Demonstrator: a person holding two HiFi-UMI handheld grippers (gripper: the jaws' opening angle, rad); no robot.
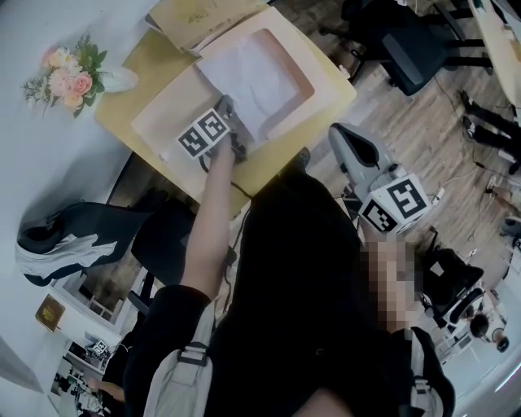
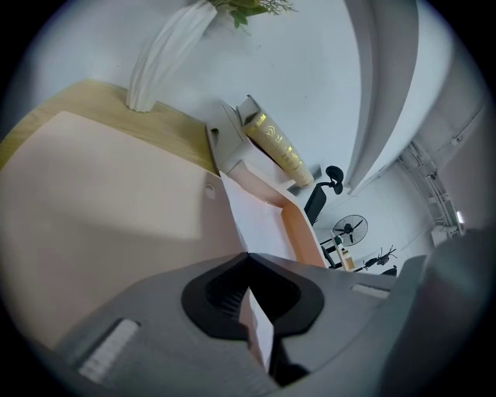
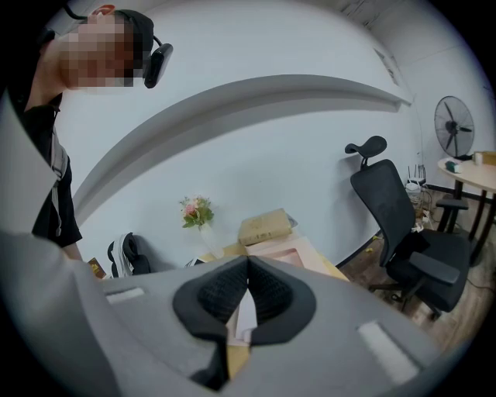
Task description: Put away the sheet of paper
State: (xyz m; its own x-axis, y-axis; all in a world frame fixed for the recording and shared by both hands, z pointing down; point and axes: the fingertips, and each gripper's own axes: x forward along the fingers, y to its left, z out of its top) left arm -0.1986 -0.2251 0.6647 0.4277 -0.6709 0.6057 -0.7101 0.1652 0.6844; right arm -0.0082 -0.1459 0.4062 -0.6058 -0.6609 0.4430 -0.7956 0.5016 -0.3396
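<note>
A white sheet of paper (image 1: 260, 77) lies in the window of a pink folder (image 1: 163, 122) on a yellow wooden table (image 1: 285, 163). My left gripper (image 1: 229, 107) sits at the sheet's left edge. In the left gripper view the left gripper (image 2: 248, 260) is shut, with the edge of the paper (image 2: 252, 217) running between its jaws beside the folder's pink cover (image 2: 116, 178). My right gripper (image 1: 335, 134) hangs off the table's near right side, above the floor. Seen in its own view, the right gripper (image 3: 248, 262) is shut with nothing in it.
A white vase of pink flowers (image 1: 65, 77) stands at the table's left corner. A tan box (image 1: 199, 16) lies at the far end. Black office chairs stand to the right (image 1: 407, 49) and near left (image 1: 81, 236). The person's dark-clothed body fills the foreground.
</note>
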